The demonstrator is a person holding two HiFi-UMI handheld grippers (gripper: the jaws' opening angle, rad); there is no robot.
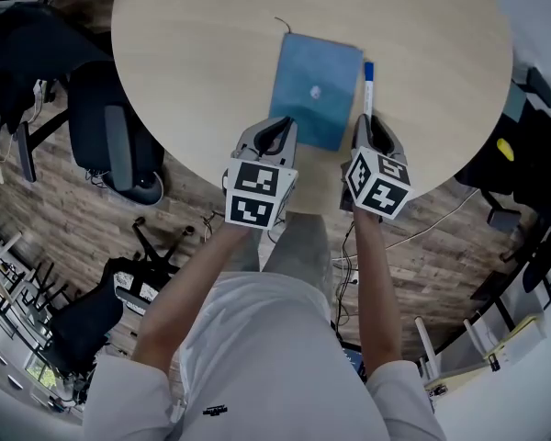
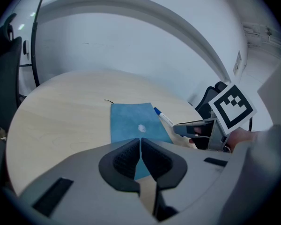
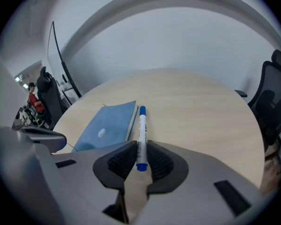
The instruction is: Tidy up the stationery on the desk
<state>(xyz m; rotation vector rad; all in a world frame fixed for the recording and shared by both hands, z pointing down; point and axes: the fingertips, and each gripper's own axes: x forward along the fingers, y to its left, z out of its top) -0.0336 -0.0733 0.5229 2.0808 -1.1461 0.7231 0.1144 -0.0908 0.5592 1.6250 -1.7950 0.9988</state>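
A blue notebook (image 1: 317,90) lies closed on the round pale wooden table (image 1: 193,53), with a small white mark on its cover. Along its right edge runs a white marker with blue ends (image 1: 368,90). My right gripper (image 1: 372,131) is shut on the marker's near end (image 3: 141,135), which sits between the ribbed pads and points away across the table. My left gripper (image 1: 275,134) hovers at the notebook's near edge (image 2: 136,123), jaws pressed together with nothing between them. From the left gripper view the right gripper (image 2: 187,128) shows beside the marker (image 2: 164,117).
Black office chairs stand off the table's left (image 1: 110,136) and right (image 3: 271,102). Cables trail over the wooden floor under the table's near edge (image 1: 441,214). A thin dark thread (image 1: 283,24) lies just beyond the notebook.
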